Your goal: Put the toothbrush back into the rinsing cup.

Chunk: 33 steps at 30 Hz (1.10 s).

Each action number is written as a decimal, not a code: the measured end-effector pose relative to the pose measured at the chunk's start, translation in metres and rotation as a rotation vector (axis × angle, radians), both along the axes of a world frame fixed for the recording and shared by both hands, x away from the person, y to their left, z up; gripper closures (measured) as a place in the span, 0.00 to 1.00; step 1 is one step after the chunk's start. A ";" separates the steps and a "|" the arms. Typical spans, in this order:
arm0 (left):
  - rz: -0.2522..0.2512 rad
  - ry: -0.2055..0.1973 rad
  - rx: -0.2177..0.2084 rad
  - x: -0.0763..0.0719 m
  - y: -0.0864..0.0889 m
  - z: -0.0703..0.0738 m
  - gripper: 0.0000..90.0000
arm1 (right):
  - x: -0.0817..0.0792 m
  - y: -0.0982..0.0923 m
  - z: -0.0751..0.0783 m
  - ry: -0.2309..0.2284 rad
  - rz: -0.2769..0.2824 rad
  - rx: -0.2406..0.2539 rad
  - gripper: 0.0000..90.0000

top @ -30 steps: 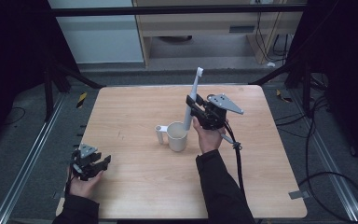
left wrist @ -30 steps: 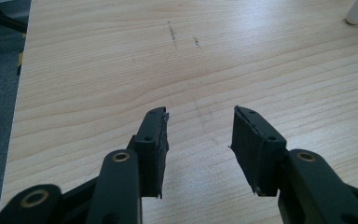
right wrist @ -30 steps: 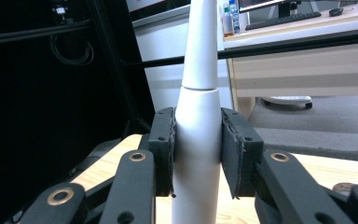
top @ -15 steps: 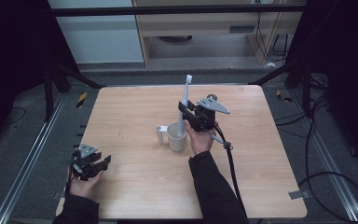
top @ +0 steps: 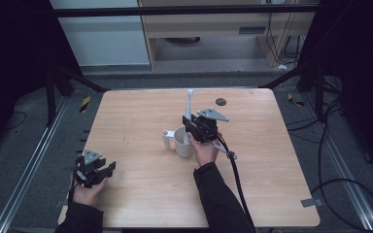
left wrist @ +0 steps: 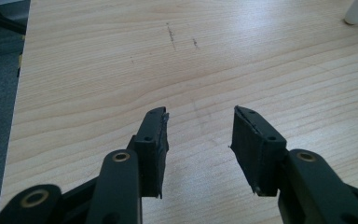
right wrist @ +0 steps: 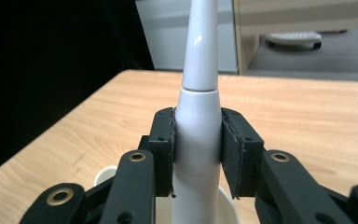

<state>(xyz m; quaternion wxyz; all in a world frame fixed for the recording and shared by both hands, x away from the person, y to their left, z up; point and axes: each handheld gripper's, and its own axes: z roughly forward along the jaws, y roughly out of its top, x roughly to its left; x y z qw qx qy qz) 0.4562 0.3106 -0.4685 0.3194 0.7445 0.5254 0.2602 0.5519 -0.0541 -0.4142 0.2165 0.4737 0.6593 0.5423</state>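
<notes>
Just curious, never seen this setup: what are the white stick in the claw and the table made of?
The white stick looks like smooth glossy plastic: it shows a bright glint and a seam between two sections. The right claw grips it above a white cup. The table appears to be pale wood or wood-look laminate, matte, with visible grain lines.

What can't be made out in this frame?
- Toothbrush head: cut off by the top edge in the right gripper view, too small in the high view.
- Its lower end: hidden by the right gripper, so depth inside the mug is unclear.
- Dark disc: too small to identify.
</notes>
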 end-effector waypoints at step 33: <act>-0.001 0.001 0.001 0.000 0.000 0.000 0.61 | -0.001 -0.003 -0.015 0.052 -0.003 -0.099 0.72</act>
